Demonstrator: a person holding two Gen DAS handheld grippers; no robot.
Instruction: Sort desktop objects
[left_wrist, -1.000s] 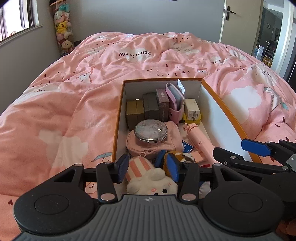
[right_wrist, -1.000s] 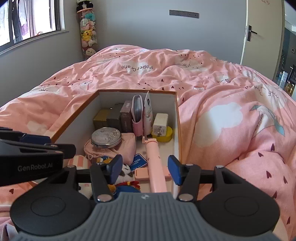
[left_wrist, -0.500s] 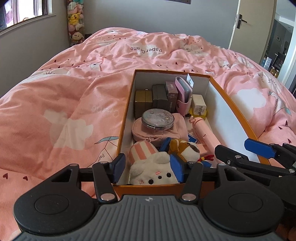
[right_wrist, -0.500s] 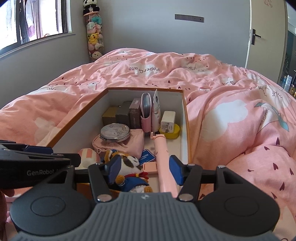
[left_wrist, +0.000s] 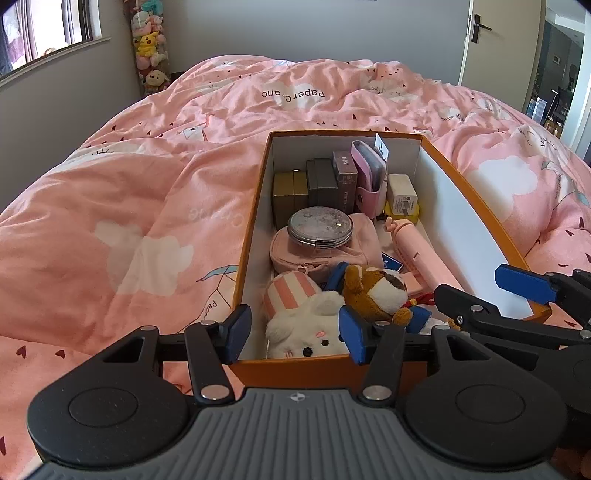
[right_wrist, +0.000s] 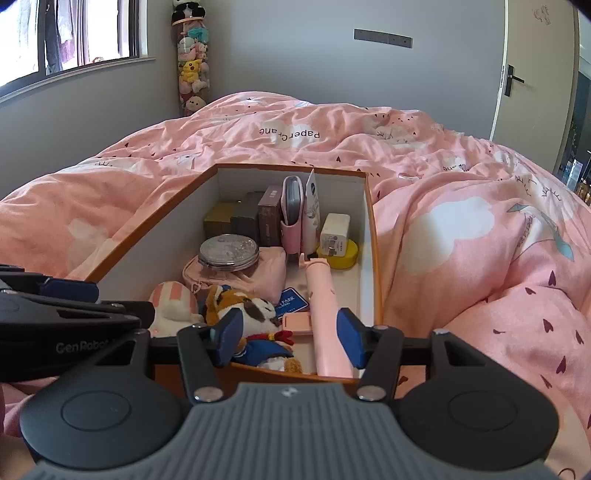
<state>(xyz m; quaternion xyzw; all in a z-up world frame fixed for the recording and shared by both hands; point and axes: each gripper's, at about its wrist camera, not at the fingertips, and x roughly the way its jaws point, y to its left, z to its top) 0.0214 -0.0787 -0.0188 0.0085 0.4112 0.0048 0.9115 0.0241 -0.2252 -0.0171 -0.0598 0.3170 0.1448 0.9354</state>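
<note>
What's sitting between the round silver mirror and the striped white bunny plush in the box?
The pink zip pouch: the mirror rests on top of it, and the bunny plush lies just in front of it. The left wrist view shows this best.

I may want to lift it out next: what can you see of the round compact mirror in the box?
The round compact mirror is a flat silvery disc with a speckled, glittery lid, closed, with a small hinge on its rim. It lies flat on a pink zip pouch midway along the orange box, in front of upright small boxes. Neither claw touches it.
</note>
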